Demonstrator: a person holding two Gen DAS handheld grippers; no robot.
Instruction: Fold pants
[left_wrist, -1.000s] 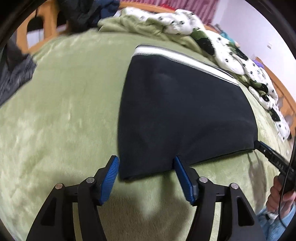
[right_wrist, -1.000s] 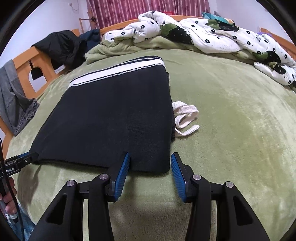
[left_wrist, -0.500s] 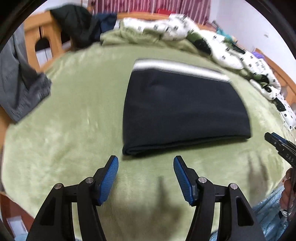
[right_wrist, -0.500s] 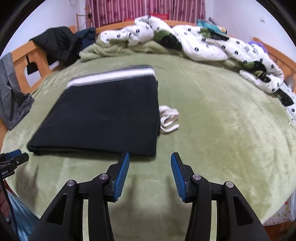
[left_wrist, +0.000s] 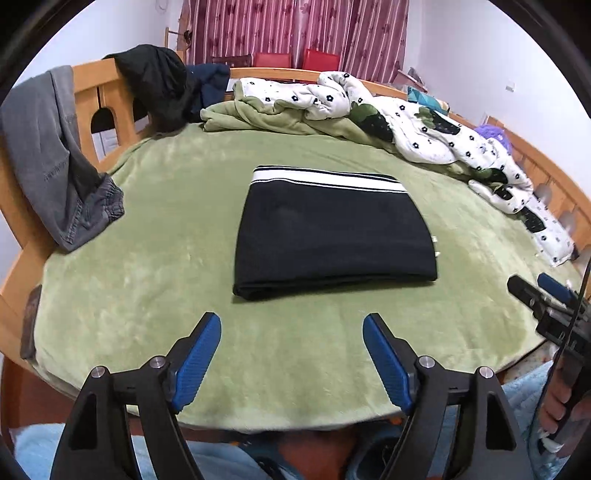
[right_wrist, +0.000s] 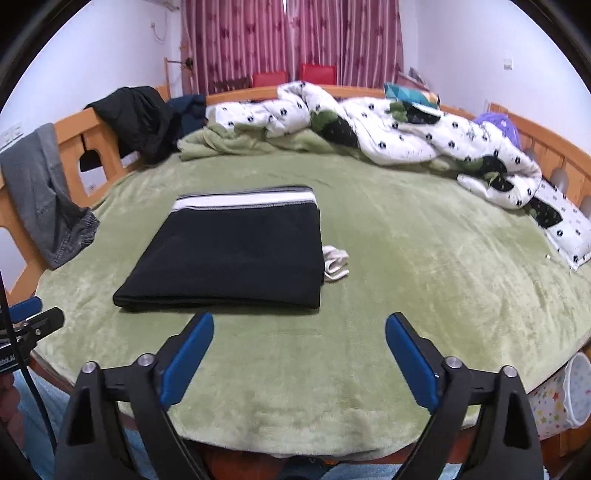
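Observation:
Black pants (left_wrist: 332, 236) (right_wrist: 236, 254) lie folded into a flat rectangle on the green bed cover (left_wrist: 147, 280), their white-striped waistband at the far edge. A white drawstring (right_wrist: 334, 264) sticks out from their right side. My left gripper (left_wrist: 291, 328) hangs above the bed's near edge, well short of the pants, its jaws opening with nothing between them. My right gripper (right_wrist: 299, 326) is likewise back from the pants, jaws opening wide and empty. Each gripper shows at the edge of the other's view: the right gripper (left_wrist: 543, 295) and the left gripper (right_wrist: 33, 317).
A rumpled white patterned duvet (left_wrist: 424, 129) (right_wrist: 388, 129) and a green blanket (right_wrist: 236, 142) lie along the far side. Grey trousers (left_wrist: 55, 158) and dark jackets (left_wrist: 159, 81) hang on the wooden bed rail (right_wrist: 74, 133). A starred bin (right_wrist: 565, 395) stands at the lower right.
Both grippers have let go of the pants' near edge, pulled back and risen, then spread their jaws wider. The folded pants stay flat on the bed.

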